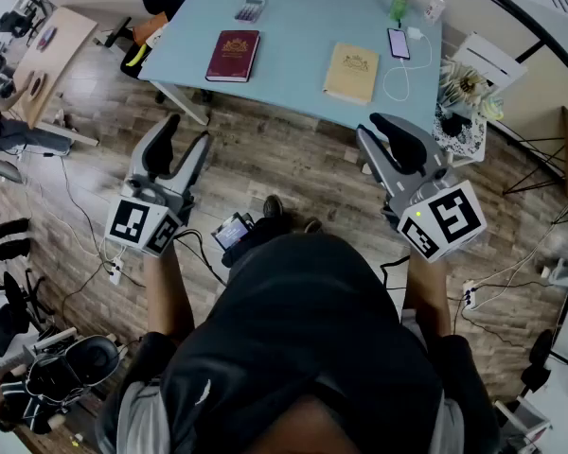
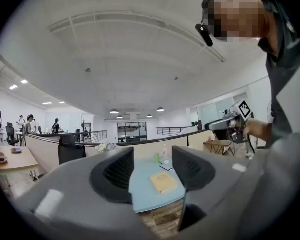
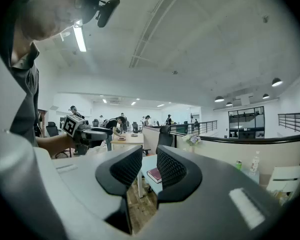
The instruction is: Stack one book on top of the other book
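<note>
Well, we are holding the left gripper point(image 1: 185, 140) widely parted and the right gripper point(image 1: 375, 130) narrowly parted, both empty, with the dark red hardcover book point(image 1: 233, 56) and the tan book point(image 1: 351, 73) lying well ahead, so a narrow bite could shove one away.

Counter point(image 1: 303, 17) pale blue; first book point(image 1: 233, 56) maroon, gold emblem on cover; second book point(image 1: 351, 72) tan-yellow, darker emblem; left claw point(image 1: 187, 132), right claw point(image 1: 372, 129) grey, pads black; marker cube point(image 1: 142, 223) on each black-and-white squares; floor point(image 1: 284, 168) brown wood planks; can point(image 1: 399, 8) green; cable point(image 1: 402, 76) white
</note>
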Tool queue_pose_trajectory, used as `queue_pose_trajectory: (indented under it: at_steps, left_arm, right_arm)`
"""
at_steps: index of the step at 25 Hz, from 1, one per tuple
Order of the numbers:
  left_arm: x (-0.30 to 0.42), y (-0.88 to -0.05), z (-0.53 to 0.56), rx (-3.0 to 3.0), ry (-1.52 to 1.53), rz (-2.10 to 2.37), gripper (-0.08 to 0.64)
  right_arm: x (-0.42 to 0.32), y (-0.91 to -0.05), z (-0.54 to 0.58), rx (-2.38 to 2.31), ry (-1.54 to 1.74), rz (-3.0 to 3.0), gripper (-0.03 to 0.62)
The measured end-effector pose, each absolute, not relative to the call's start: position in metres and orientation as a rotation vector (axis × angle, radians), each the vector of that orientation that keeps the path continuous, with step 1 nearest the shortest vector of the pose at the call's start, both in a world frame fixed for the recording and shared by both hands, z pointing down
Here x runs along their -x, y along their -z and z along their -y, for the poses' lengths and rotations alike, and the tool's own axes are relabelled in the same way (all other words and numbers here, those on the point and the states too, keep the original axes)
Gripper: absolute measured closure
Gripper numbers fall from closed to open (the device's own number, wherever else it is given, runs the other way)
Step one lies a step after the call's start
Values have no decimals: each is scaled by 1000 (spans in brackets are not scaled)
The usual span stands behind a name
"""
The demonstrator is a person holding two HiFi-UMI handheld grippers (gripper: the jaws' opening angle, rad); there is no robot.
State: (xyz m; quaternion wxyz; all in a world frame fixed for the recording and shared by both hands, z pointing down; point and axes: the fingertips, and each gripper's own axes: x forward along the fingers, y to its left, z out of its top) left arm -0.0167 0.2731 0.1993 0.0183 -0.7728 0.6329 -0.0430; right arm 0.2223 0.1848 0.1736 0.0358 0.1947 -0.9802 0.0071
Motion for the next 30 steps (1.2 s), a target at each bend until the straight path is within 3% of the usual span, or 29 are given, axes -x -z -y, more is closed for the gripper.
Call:
queue_pose_trajectory:
  at_steps: [14, 30]
  left_arm:
    - [17, -204, -283, 2378, 165, -2012, 272]
    - [119, -221, -243, 2458, 96, -2021, 272]
  right_arm:
    - [-220, -185, -180, -566, -80, 3033, 499]
    - [-110, -195, -145, -604, -210, 3007, 497]
